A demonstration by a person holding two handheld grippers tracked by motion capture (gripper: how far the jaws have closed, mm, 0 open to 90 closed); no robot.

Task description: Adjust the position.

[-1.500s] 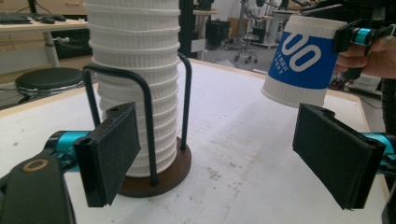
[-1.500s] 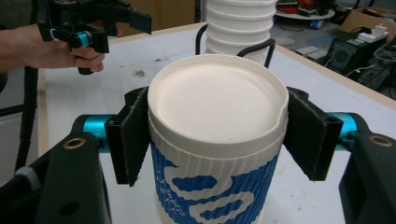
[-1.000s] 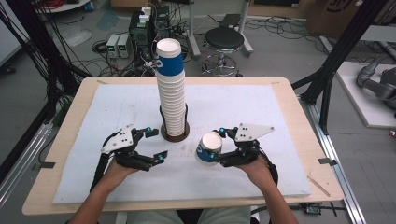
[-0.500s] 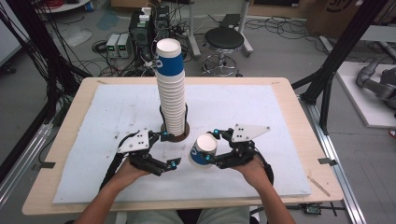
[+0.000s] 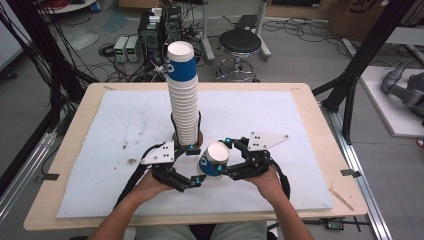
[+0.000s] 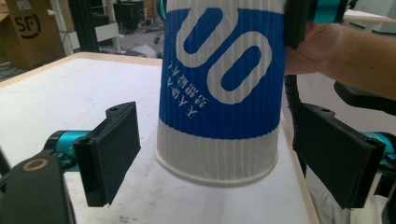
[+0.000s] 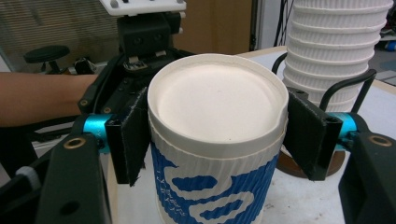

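A blue-and-white ribbed paper cup (image 5: 215, 160) hangs tilted just above the white mat, in front of a tall stack of the same cups (image 5: 183, 95). My right gripper (image 5: 225, 159) is shut on it. In the right gripper view the cup's closed base (image 7: 217, 100) faces the camera and both pads press its sides, so the gripper (image 7: 217, 126) holds it firmly. My left gripper (image 5: 196, 167) stands open at the cup's other end. In the left gripper view the cup (image 6: 222, 88) sits between the spread jaws of the gripper (image 6: 219, 158), with a gap on each side.
The stack stands on a round brown base (image 5: 200, 136) with a black wire loop (image 7: 348, 84) beside it. A white mat (image 5: 115, 125) covers the wooden table (image 5: 70, 130). Beyond the table stand a stool (image 5: 241, 42) and electronics boxes (image 5: 127, 47).
Both hands have come together in front of the stack. The right gripper carried the cup left and tilted it; the left gripper moved right until its open jaws flank the cup.
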